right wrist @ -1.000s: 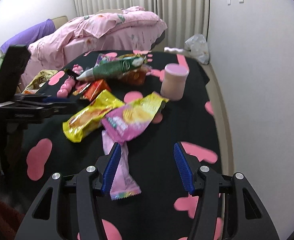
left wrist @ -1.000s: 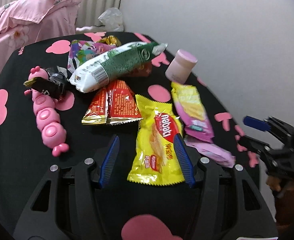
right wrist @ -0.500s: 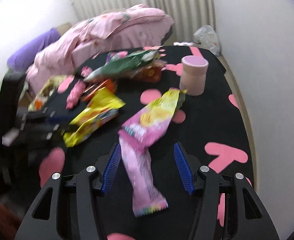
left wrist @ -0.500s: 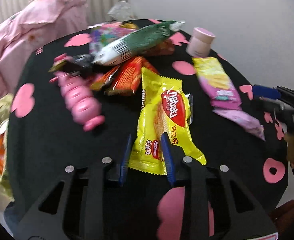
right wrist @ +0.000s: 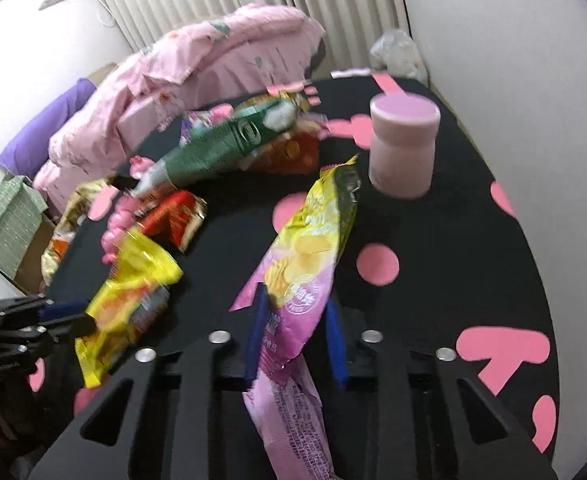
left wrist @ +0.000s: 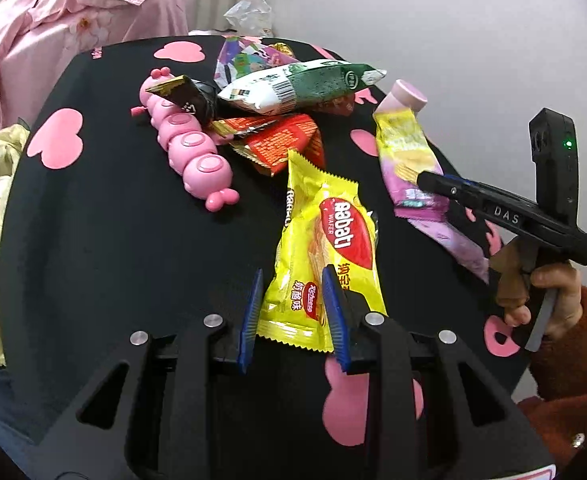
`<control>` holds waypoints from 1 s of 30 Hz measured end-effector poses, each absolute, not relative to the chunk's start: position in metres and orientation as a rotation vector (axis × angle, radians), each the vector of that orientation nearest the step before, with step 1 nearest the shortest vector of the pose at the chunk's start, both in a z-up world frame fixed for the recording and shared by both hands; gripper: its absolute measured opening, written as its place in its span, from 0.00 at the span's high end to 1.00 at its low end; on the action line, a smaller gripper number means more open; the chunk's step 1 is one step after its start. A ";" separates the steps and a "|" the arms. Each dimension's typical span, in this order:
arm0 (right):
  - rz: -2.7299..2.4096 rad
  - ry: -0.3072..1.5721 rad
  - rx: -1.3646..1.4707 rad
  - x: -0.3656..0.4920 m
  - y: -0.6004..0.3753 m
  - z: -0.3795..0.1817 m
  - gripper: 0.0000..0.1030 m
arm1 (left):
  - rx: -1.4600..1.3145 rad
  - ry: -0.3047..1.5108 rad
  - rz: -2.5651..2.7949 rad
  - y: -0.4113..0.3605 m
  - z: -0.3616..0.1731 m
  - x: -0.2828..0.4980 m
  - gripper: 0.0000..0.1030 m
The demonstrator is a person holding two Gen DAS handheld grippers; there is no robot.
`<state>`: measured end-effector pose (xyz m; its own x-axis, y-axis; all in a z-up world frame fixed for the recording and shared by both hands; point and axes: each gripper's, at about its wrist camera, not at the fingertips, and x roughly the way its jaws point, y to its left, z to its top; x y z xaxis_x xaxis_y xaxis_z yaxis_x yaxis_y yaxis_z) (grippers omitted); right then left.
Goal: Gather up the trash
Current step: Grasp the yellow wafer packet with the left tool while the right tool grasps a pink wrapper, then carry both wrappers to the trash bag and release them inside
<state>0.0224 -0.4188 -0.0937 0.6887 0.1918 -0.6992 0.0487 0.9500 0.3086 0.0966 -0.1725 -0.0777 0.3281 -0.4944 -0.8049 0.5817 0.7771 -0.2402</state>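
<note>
The left tongs (left wrist: 291, 312) are pinching the near end of the yellow wafer packet (left wrist: 327, 248), their blue pads pressing in on its lower part while the rest of the packet is lying out over the black tabletop (left wrist: 105, 264) with its pink heart shapes. In the right wrist view, the right tongs (right wrist: 295, 334) are gripping the pink and yellow chip bag (right wrist: 305, 264) around its middle; the bag's upper end is pointing toward the pink jar (right wrist: 403, 146), and its crumpled lower end is hanging back between the gripper's arms. That view is blurring on its left side, so the yellow packet is showing there only as a smear next to the other gripper.

Beyond the yellow packet, a heap of trash is sitting toward the far side of the tabletop: a green and white snack bag (left wrist: 293, 86) is lying across the top of red-orange wrappers (left wrist: 277, 140), with a purple printed wrapper (left wrist: 249, 58) behind it and a black and gold wrapper (left wrist: 185, 94) resting against a pink caterpillar toy (left wrist: 191, 148). The pink jar is standing upright by the far right edge, just beyond the chip bag's far end. A pink quilt (left wrist: 73, 20) is bunching up behind the tabletop, and a clear plastic bag (left wrist: 249, 12) is sitting near the wall.
</note>
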 end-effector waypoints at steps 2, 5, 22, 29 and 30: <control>0.090 0.791 0.307 0.017 -0.418 -0.086 0.87 | 0.086 1.022 -0.718 -0.173 -0.076 0.096 0.70; 0.095 0.767 0.305 0.006 -0.419 -0.076 0.89 | 0.094 1.020 -0.728 -0.175 -0.074 0.093 0.70; 0.156 0.674 0.345 -0.030 -0.422 -0.047 0.92 | 0.110 1.072 -0.661 -0.180 -0.083 0.093 0.75; 0.167 0.642 0.313 -0.035 -0.415 -0.029 0.92 | 0.109 0.934 -0.682 -0.172 -0.050 0.078 0.77; 0.170 0.636 0.303 -0.035 -0.412 -0.025 0.92 | 0.107 0.908 -0.679 -0.169 -0.043 0.076 0.77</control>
<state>-0.0350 -0.4123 -0.0252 0.7928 0.2478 -0.5569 -0.0632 0.9421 0.3292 0.0760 -0.1689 -0.0429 0.4234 -0.4980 -0.7568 0.5855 0.7879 -0.1909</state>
